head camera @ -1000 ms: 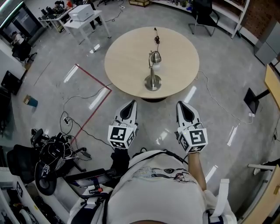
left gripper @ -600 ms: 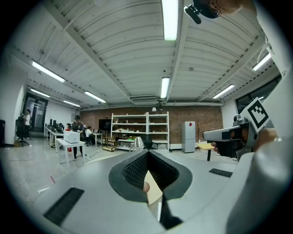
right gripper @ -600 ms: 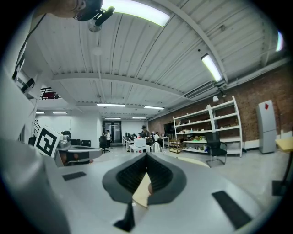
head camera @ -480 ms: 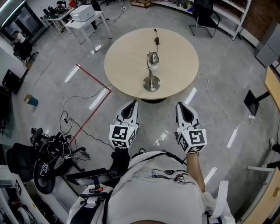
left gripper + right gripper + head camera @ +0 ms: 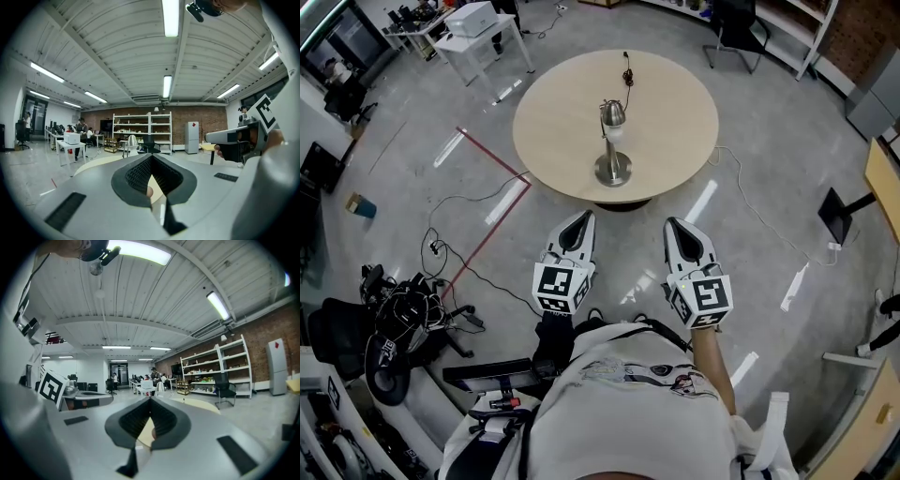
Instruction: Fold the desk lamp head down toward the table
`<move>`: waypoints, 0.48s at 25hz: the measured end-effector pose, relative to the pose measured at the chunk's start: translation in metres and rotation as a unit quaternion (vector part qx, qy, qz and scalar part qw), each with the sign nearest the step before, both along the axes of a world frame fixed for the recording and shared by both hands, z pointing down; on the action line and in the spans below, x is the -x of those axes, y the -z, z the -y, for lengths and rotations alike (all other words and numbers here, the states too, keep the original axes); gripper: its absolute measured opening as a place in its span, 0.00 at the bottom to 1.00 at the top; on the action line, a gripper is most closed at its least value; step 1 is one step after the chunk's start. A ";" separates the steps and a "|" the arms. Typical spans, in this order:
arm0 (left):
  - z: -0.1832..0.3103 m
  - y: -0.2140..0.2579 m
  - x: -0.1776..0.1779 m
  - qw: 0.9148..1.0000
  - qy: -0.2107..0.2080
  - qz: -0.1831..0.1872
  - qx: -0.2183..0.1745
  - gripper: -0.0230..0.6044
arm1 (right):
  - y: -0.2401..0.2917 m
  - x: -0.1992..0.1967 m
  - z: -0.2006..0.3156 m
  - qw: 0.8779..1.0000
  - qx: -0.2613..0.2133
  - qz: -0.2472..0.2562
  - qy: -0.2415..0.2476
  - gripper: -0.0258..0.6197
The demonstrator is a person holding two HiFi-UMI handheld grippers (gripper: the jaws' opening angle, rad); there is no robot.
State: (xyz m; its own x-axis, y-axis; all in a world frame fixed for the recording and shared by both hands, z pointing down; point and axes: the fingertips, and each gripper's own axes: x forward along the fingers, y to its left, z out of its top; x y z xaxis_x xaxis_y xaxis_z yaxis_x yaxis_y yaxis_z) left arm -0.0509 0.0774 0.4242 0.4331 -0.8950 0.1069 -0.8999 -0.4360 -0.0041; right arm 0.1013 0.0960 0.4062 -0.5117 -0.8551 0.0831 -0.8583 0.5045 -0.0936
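Desk lamp [image 5: 612,142] seen upright on round table [image 5: 539,141], upper centre of frame, well ahead of both grippers. Left gripper [image 5: 577,228] judged slightly nearer than right gripper [image 5: 679,232]. Both jaw pairs closed together, nothing held.

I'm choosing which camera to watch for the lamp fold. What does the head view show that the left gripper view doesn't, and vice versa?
Only the head view: the lamp base, its cord, and the red floor line. Only the left gripper view: ceiling lights, shelves, a white fridge, and the left gripper with jaws shut on nothing. Both: the upright lamp on the round table, and the right gripper.
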 end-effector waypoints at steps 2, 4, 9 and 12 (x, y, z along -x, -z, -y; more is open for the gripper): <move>-0.004 -0.006 -0.007 1.000 0.001 0.002 0.005 0.04 | -0.005 -0.002 -0.001 1.000 0.005 0.000 0.006 0.04; -0.007 -0.011 -0.012 1.000 0.002 0.002 0.011 0.04 | -0.010 -0.004 -0.001 1.000 0.011 0.001 0.009 0.04; 0.001 -0.013 -0.012 1.000 0.006 0.002 0.017 0.04 | -0.014 -0.002 0.010 1.000 0.019 0.004 0.017 0.04; 0.016 -0.014 -0.006 1.000 0.005 0.002 0.016 0.04 | -0.018 0.007 0.025 1.000 0.023 0.005 0.021 0.04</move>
State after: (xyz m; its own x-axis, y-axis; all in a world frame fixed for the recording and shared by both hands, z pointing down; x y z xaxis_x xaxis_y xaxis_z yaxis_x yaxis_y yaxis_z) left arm -0.0447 0.0612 0.4383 0.4229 -0.8957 0.1376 -0.9046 -0.4261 0.0066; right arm 0.0939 0.0714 0.4240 -0.5474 -0.8286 0.1169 -0.8358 0.5344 -0.1256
